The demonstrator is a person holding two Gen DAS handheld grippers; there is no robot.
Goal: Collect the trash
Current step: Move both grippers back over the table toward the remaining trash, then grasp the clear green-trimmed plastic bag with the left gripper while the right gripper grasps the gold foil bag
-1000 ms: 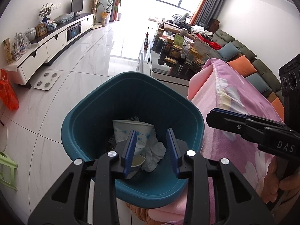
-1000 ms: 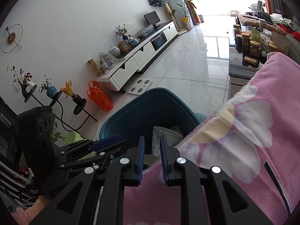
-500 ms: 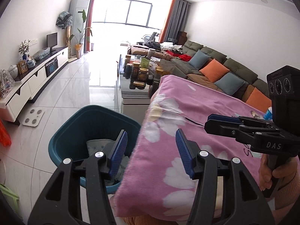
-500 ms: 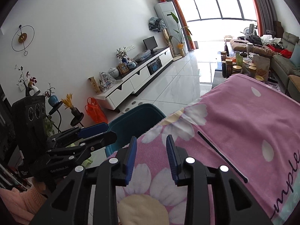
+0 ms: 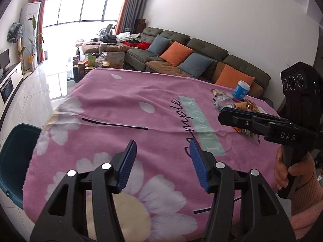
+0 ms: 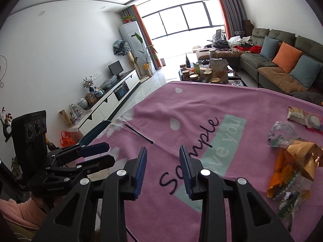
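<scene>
Above the near part of a pink flowered blanket (image 5: 121,100), my left gripper (image 5: 163,147) is open with only blanket showing between its blue pads. A pile of trash lies at the blanket's far right: a blue cup (image 5: 241,89), a clear crumpled plastic piece (image 6: 282,133), a gold and orange wrapper (image 6: 292,167) and a flat packet (image 6: 302,117). My right gripper (image 6: 163,151) is open and empty, left of the wrappers and short of them. The teal bin (image 5: 14,157) stands on the floor off the blanket's left edge.
A green sofa (image 5: 201,56) with orange and blue cushions runs behind the blanket. A low table with several jars (image 6: 201,72) stands beyond its far edge. A white TV cabinet (image 6: 113,98) lines the left wall, with an orange bag (image 6: 67,139) on the floor.
Both grippers have swung away from the teal bin to the right and now face the blanket top. Both pairs of jaws stand wider than before. The bin has slid to the views' left edge.
</scene>
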